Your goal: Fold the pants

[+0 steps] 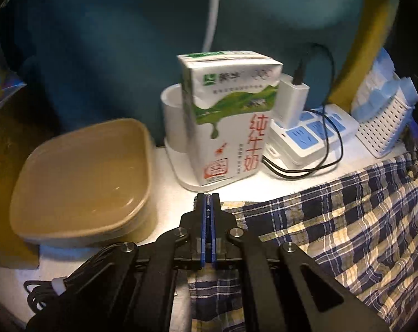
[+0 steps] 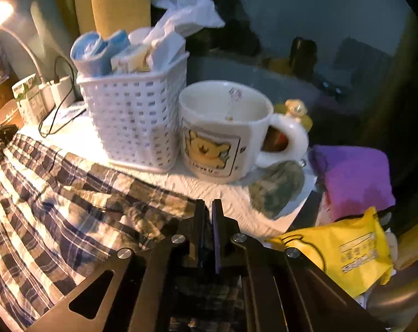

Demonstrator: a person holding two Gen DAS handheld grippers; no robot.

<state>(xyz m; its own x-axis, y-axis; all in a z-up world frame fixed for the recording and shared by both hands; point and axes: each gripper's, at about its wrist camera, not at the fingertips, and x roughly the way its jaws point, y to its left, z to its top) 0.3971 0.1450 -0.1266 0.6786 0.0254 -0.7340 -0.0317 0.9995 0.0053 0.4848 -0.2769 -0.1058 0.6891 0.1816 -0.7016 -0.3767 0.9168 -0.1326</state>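
Surface: my white table (image 1: 164, 191).
Left end: tan lidded tub (image 1: 81, 182), milk carton's tray (image 1: 181, 166).
Middle: power strip (image 1: 314, 135), plaid pants (image 1: 347, 215).
Right end: basket (image 2: 134, 121), mug (image 2: 222, 132).

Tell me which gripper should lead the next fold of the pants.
Probably left: the left gripper is pinched on the plaid pants. The right gripper stands close before the mug.

soft woven plaid cloth pants (image 1: 347, 221) – matt, creased. glossy printed paper milk carton (image 1: 225, 121), smooth tan plastic tub (image 1: 81, 179), perforated white plastic basket (image 2: 134, 127), glazed ceramic mug (image 2: 222, 135).
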